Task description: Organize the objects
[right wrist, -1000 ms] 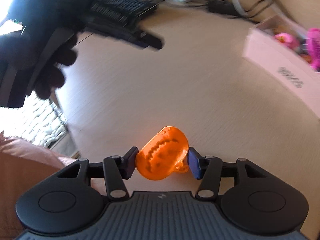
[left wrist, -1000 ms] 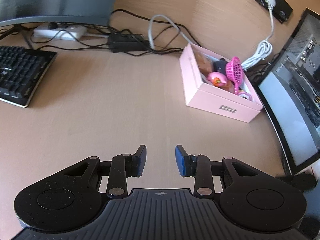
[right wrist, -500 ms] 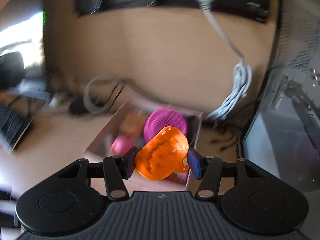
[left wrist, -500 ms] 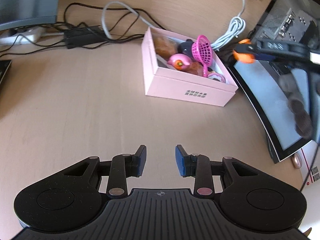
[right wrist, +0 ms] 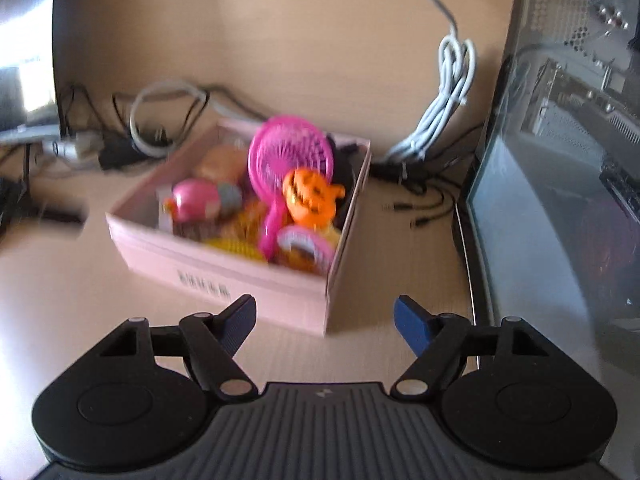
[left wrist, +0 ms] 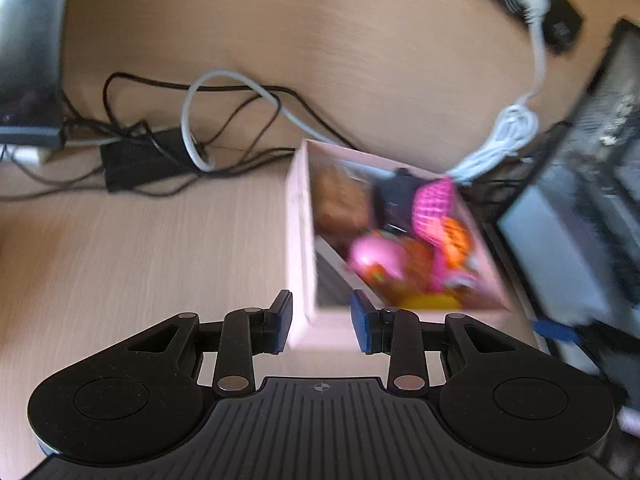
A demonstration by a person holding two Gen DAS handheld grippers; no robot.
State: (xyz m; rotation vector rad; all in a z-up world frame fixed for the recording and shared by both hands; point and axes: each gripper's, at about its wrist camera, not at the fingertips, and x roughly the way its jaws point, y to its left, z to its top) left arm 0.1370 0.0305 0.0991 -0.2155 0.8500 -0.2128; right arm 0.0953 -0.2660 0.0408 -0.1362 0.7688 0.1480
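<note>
Right tongs (right wrist: 325,316) stand wide open with nothing between the blue pads, positioned above the desk (right wrist: 80,280) just short of the near corner of the pink box (right wrist: 240,276). Left tongs (left wrist: 321,326) are parted to a moderate gap and hold nothing; in the left wrist view the near corner of the pink box (left wrist: 298,240) appears between the two fingers, and contact cannot be determined because the picture is blurred.

The orange pumpkin toy (right wrist: 310,196) lies inside the box, toward its right side, resting against the handle of the pink paddle-shaped strainer (right wrist: 290,156). In the left wrist view the same orange toy (left wrist: 454,240) shows beside the pink strainer (left wrist: 432,204). Other contents include a round pink toy (right wrist: 196,200), a yellow item (right wrist: 236,246) and a brown item (right wrist: 222,162); motion blur prevents closer identification.

A bundled white cable (right wrist: 448,100) lies behind the box to the right. Black cables and a black power adapter (left wrist: 140,160) lie behind the box to the left. A computer case with a clear side panel (right wrist: 560,200) stands at the right edge of the desk.
</note>
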